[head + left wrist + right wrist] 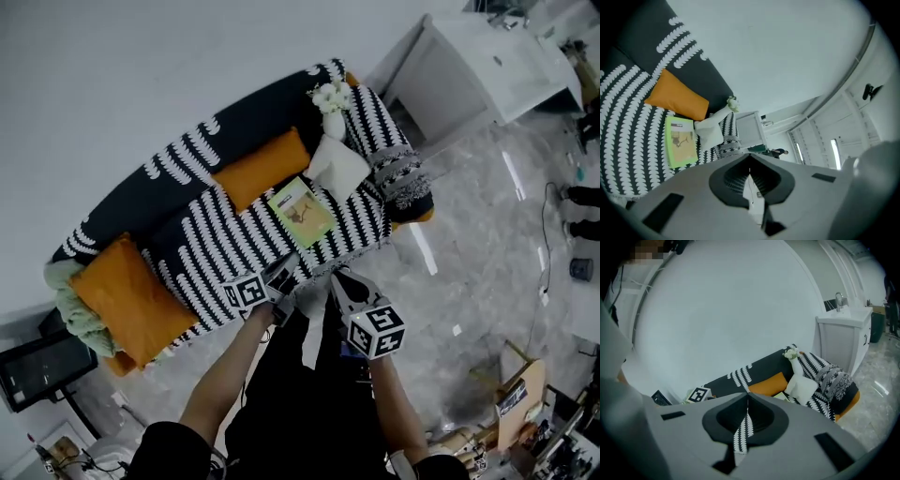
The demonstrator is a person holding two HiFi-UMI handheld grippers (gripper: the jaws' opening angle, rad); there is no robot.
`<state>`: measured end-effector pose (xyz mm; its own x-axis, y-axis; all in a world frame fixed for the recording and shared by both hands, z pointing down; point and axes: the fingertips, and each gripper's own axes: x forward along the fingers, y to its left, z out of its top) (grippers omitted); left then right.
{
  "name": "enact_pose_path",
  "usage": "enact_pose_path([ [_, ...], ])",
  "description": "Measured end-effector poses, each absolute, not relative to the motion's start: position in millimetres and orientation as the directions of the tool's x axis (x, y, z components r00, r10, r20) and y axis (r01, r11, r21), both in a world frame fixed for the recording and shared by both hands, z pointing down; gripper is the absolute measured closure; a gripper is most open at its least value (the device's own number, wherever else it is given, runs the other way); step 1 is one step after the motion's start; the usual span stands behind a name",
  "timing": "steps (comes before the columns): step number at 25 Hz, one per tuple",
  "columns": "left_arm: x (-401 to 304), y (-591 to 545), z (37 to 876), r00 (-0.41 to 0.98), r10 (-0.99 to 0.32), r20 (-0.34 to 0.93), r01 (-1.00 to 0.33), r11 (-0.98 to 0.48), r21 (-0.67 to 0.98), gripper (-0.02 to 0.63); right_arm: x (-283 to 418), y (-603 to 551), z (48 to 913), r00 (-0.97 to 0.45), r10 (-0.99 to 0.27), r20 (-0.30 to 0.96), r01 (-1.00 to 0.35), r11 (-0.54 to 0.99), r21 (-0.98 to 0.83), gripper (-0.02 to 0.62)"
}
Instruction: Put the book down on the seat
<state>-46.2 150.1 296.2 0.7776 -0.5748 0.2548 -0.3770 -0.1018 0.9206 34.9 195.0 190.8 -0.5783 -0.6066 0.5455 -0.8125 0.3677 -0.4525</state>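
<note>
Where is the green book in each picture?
Head view: book in the middle, on the seat.
Left gripper view: book at left, fully seen.
Right gripper view: only its corner, just right of centre.
Shared landmark: white pillow beside it.

No readable text, book [302, 212] print illegible

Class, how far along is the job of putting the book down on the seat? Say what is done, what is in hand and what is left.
Done: the book lies flat on the sofa seat, in front of the orange cushion and white pillow. In hand: nothing; the left gripper and right gripper are both shut and empty, near the seat's front edge, apart from the book. Left: nothing that shows.
</note>
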Motion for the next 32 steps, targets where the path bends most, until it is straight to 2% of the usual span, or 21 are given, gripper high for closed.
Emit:
enact_pose_path([
  [5, -45.4, 144.5, 235.4, 0.802, -0.566, 0.189, -0.371, -0.226, 0.901, 0.592, 28.1, 185.1, 169.0, -0.567, -0.639, 0.521, -0.820, 0.373, -0.434, 0.578],
  [10, -49.5, 153.6, 184.4, 0.824, -0.548, 0.147, -0.348, -0.284, 0.893, 0.592, 19.8, 175.6, 142.6, -0.565, -0.667, 0.486, -0.820, 0.390, -0.418, 0.578],
  [17, -53.7, 166.6, 136.0, 0.845, -0.506, 0.173, -0.396, -0.373, 0.839, 0.592, 4.8, 163.5, 107.7, -0.575, -0.694, 0.433, -0.814, 0.431, -0.391, 0.578],
  [22, -55.9, 176.5, 107.2, 0.843, -0.498, 0.203, -0.449, -0.444, 0.775, 0.592, -9.5, 164.4, 85.2, -0.595, -0.693, 0.407, -0.801, 0.473, -0.366, 0.578],
  [28, -65.8, 183.7, 61.0, 0.858, -0.504, 0.099, -0.395, -0.524, 0.755, 0.592, -30.2, 170.9, 67.4, -0.639, -0.666, 0.386, -0.769, 0.539, -0.344, 0.578],
  [32, -71.8, 189.2, 40.1, 0.855, -0.508, 0.105, -0.438, -0.598, 0.672, 0.592, -37.4, 176.5, 54.8, -0.674, -0.650, 0.352, -0.738, 0.580, -0.344, 0.578],
])
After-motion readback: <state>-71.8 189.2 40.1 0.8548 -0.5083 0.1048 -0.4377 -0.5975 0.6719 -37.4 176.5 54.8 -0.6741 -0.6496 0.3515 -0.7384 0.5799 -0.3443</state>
